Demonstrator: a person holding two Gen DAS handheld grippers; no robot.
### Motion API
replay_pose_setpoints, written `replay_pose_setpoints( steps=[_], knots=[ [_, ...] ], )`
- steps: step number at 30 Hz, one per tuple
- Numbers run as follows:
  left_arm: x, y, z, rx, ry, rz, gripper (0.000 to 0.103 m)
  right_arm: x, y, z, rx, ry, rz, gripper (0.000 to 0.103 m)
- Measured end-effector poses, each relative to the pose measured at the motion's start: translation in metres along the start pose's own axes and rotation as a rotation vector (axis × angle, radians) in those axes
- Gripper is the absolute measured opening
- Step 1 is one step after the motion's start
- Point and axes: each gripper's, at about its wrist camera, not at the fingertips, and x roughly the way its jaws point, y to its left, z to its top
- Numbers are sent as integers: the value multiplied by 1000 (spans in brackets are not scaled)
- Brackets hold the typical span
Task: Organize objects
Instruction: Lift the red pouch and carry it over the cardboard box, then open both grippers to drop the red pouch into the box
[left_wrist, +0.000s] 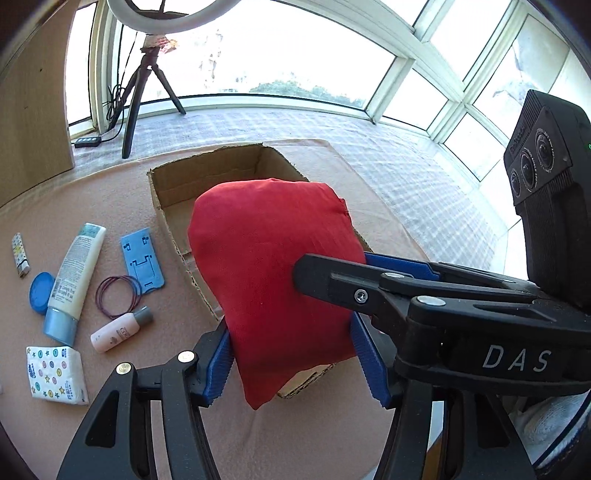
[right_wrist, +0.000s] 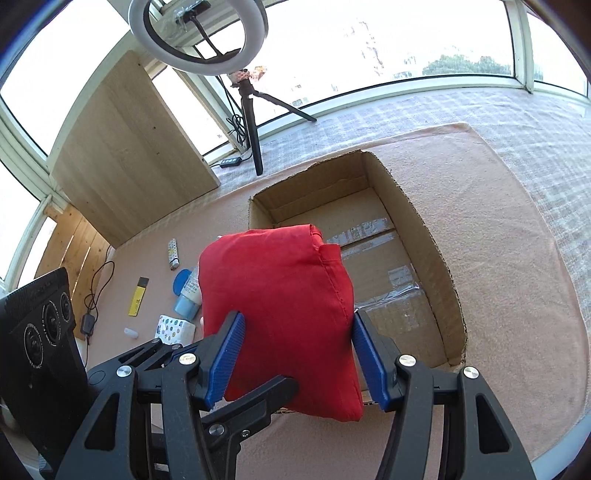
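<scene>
Cloth bundle (right_wrist: 280, 317), red and folded, at frame centre, clamped between both grippers above the near end of the cardboard box (right_wrist: 439, 258). Left gripper (left_wrist: 291, 354) and right gripper (right_wrist: 297, 363) each closed on its sides. Recommendation: lower both together, keep the bundle level, clear the near wall, release simultaneously onto the box floor

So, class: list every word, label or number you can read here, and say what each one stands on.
"DAS": white letters on the black body of the right tongs, seen from the left wrist.
Print on the lotion tube, small pink bottle, tissue pack and black camera unit: too small or blurred to read.
</scene>
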Motion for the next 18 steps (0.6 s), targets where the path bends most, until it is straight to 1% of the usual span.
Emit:
replay_pose_setpoints(
  steps=[2, 3, 4, 6, 9, 11, 14, 18],
  knots=[
    [6, -7, 3, 11, 4, 1, 63, -2, -5, 2, 0, -10, -18, 56],
    [8, -11, 4, 21, 6, 4, 59, -3, -6, 3, -4, -12, -28, 56],
    [9, -12, 5, 32, 11, 3, 57, -3, -7, 4, -7, -15, -29, 56],
    [11, -17, 7, 47, 11, 3, 57, -4, -7, 5, -14, -18, -35, 56],
    [11, -20, 8, 64, 18, 28, 57, -8, -7, 6, -23, -46, -65, 56],
    [8, -14, 5, 55, 20, 33, 57, -12, -5, 5, -25, -58, -65, 56],
    [-6, -3, -4, 30, 17, 37, 57, -16, -1, 3, -25, -69, -87, 56],
    [-28, 20, -21, 6, 11, 53, 57, -21, 11, -4, 1, -86, -80, 57]
  ],
)
